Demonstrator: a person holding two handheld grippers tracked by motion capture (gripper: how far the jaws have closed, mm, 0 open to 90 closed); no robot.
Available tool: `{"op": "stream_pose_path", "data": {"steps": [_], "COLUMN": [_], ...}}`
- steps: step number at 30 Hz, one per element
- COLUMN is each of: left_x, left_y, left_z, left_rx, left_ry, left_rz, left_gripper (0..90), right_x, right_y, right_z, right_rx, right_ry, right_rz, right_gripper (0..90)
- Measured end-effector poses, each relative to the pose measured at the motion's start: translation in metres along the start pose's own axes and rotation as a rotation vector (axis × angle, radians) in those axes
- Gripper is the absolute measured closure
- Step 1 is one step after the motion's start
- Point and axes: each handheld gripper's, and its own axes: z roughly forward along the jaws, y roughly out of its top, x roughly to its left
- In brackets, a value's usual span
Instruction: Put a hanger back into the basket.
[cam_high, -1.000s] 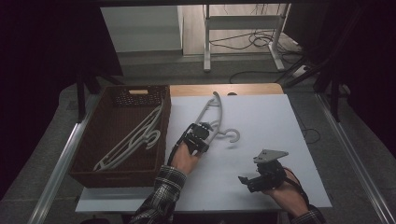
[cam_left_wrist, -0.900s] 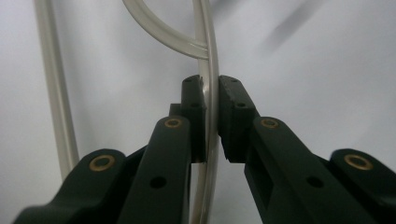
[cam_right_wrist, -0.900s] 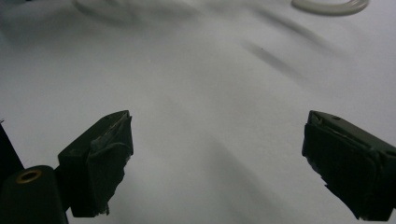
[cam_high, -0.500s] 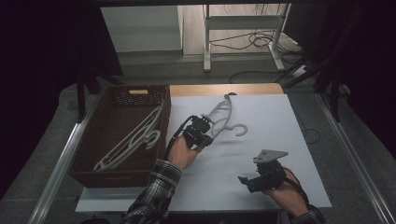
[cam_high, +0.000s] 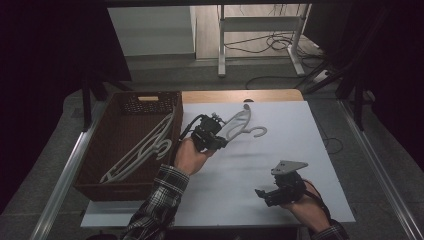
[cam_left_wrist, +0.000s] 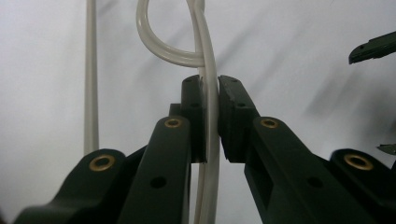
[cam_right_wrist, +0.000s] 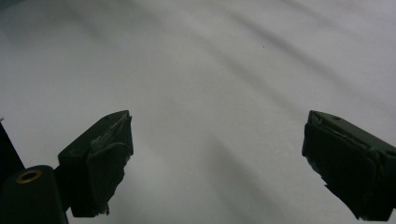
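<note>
Your left claw (cam_high: 216, 136) is clamped tight on a white plastic hanger (cam_high: 239, 123). In the left gripper view the two black pads (cam_left_wrist: 195, 119) pinch one thin white bar of the hanger (cam_left_wrist: 208, 84) between them, with the hook loop curling just beyond the jaw tips. From the high view the hanger is off the bench, slanting up and away from your hand, its hook end hanging over the white sheet near the middle of the bench.

Your right claw (cam_high: 274, 192) stands wide open with nothing between its jaws; in the right gripper view the two pads (cam_right_wrist: 109, 154) sit far apart over bare white surface. That hand rests low on the near right part of the bench, well apart from the hanger.

The bench (cam_high: 310, 150) is covered by a plain white sheet, with a strip of bare wood (cam_high: 240, 96) showing along its far edge. At your left, just beside the sheet, stands a dark brown woven basket (cam_high: 100, 165) holding more white hangers (cam_high: 145, 147) laid slantwise inside it. Metal rails run along both sides of the bench.

The room around you is dim. Beyond the bench lies grey floor, a white metal frame stand (cam_high: 260, 30) and loose black cables (cam_high: 260, 47) trailing on the floor. Dark curtains close in the left and right sides.
</note>
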Motion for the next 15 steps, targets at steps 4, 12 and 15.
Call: {"op": "stream_pose_path", "data": {"steps": [4, 12, 15], "left_x": [0.002, -0.008, -0.009], "left_y": [-0.001, -0.02, -0.033], "left_z": [-0.004, 0.039, 0.06], "left_rx": [-0.002, 0.094, 0.136], "left_ry": [-0.002, -0.007, -0.006], "left_rz": [-0.001, 0.012, 0.012], "left_gripper": [82.4, 82.3, 82.2], "right_x": [0.0, 0.0, 0.0], "right_y": [0.0, 0.0, 0.0], "right_z": [0.0, 0.001, 0.001], "right_rx": [0.002, 0.004, 0.004], "right_ry": [-0.001, 0.001, 0.001], "right_rz": [-0.003, -0.005, -0.003], "right_gripper": [9.3, 9.2, 9.2]}}
